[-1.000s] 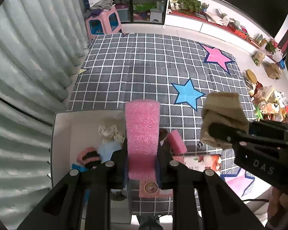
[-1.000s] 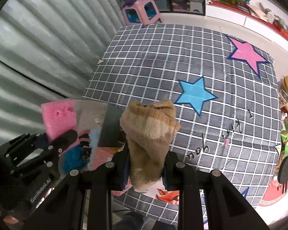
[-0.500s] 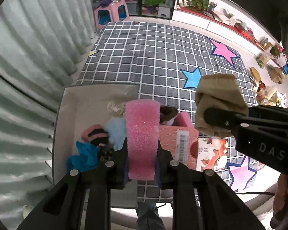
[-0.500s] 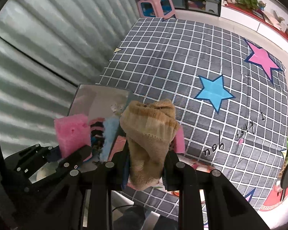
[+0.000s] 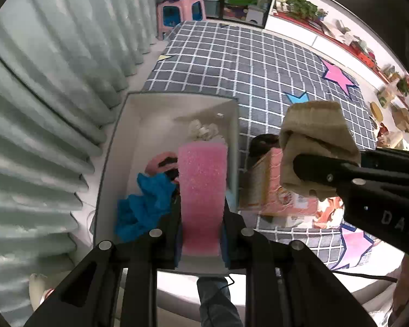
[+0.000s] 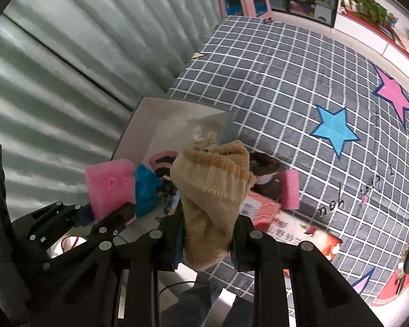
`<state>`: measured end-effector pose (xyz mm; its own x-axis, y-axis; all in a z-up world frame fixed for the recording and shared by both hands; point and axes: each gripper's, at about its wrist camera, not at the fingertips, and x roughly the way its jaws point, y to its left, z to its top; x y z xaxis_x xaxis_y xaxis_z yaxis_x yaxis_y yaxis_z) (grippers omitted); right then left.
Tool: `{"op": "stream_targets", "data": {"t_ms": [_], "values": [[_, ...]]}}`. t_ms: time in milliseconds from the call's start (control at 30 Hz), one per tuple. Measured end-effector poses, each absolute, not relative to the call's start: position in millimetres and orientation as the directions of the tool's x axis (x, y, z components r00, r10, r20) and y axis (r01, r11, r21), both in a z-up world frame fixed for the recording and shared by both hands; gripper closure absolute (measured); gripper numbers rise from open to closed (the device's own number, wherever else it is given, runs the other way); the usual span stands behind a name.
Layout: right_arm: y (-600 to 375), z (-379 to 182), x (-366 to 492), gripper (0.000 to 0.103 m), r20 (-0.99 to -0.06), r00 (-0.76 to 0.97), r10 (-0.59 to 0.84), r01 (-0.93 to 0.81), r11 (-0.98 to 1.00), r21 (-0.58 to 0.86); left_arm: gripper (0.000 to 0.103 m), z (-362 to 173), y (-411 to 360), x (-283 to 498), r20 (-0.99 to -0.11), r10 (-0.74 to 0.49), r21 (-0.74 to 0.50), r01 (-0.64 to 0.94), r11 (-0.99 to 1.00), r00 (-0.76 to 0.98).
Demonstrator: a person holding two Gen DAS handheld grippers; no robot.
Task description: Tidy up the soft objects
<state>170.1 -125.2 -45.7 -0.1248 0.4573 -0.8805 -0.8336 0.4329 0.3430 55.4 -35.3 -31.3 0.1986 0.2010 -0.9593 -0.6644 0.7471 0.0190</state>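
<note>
Left wrist view: my left gripper is clenched on the long pink foam sponge block, its long axis running straight ahead over the open white cardboard box, which lies directly below. I judge a release would drop it inside.

Right wrist view: my right gripper grasps the folded tan knitted sock; the box lies ahead-left, so my left arm is nearer.

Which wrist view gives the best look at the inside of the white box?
The left wrist view: it looks almost straight down into the white box, showing its floor, walls and contents beside the pink sponge. The right wrist view shows only its far corner; the tan sock hides the rest.
</note>
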Motion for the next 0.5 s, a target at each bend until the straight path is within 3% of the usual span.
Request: {"op": "stream_targets", "data": {"t_ms": [500], "values": [[-97, -55, 127, 0.075, -0.891, -0.171, 0.420, -0.868, 0.363, 0.338, 0.079, -45, -15, 16, -0.966, 0.194, 0.011, -0.722, 0.692, 0.171]]}}
